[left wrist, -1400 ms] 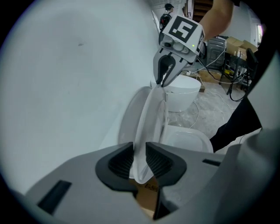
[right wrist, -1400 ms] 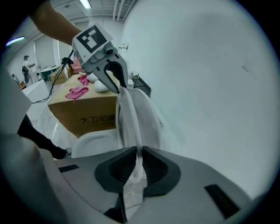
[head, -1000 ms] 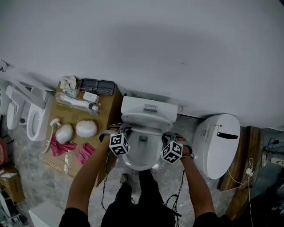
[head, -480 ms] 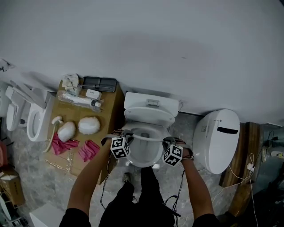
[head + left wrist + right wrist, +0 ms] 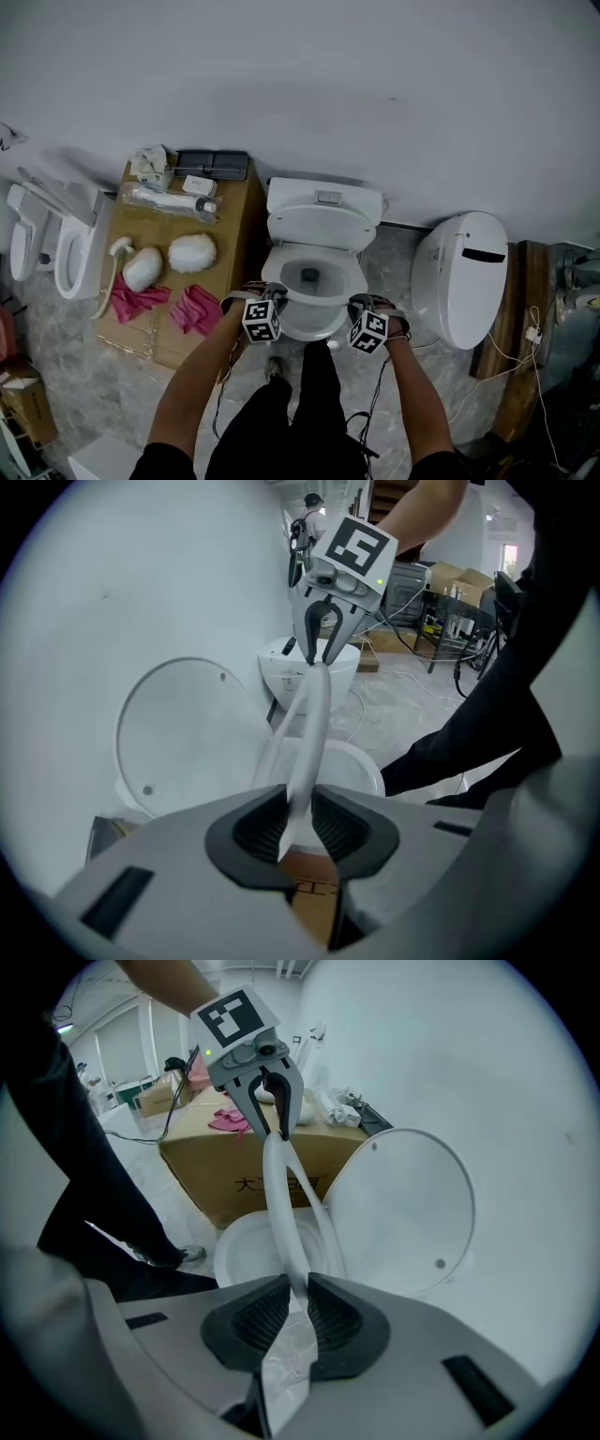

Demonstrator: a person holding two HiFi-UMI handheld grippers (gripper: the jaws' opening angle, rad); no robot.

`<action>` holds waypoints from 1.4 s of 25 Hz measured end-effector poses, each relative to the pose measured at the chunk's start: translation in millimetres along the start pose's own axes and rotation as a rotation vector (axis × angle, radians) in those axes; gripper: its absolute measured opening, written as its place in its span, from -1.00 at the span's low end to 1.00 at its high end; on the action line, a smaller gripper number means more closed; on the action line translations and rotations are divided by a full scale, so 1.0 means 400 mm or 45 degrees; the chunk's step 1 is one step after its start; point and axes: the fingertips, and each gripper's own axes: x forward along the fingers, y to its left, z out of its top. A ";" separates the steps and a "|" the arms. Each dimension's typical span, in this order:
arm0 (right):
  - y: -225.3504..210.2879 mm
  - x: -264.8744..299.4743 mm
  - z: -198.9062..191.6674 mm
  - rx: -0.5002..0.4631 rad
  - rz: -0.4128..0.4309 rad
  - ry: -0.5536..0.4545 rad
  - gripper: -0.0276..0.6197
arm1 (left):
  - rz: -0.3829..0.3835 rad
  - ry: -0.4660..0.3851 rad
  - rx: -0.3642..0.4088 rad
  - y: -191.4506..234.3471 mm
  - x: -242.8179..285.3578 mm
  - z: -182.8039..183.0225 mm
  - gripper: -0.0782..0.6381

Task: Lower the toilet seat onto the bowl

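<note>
The white toilet seat [image 5: 314,298] hangs tilted a little above the bowl [image 5: 314,325], with the lid [image 5: 326,228] upright against the tank. My left gripper [image 5: 263,296] holds the seat's left side and my right gripper [image 5: 363,305] its right side. In the left gripper view the seat's rim [image 5: 314,705] runs between the pads of the left gripper [image 5: 300,808] across to the right gripper [image 5: 322,653]. In the right gripper view the rim [image 5: 277,1194] fills the right gripper [image 5: 298,1302]. Both jaws have just been opening, with the seat still between them.
A cardboard box [image 5: 230,244] left of the toilet carries pink cloths [image 5: 197,307], white puffs [image 5: 192,251] and bottles. A second white toilet [image 5: 459,277] stands at the right, loose seat parts [image 5: 70,248] at the far left. Cables lie by my feet.
Both grippers have drawn back from the lid and sunk, bringing the seat from near upright down close to the bowl's rim.
</note>
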 end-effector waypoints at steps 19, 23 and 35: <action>0.217 0.110 -0.069 -0.020 -0.163 0.018 -0.65 | 0.031 0.023 0.206 -0.211 0.088 -0.086 -0.51; 0.273 0.148 -0.097 -0.058 -0.106 -0.014 -0.62 | -0.020 0.052 0.207 -0.280 0.132 -0.109 -0.48; 0.405 0.297 -0.156 -0.134 -0.065 -0.064 -0.55 | 0.007 0.152 0.244 -0.406 0.257 -0.197 -0.44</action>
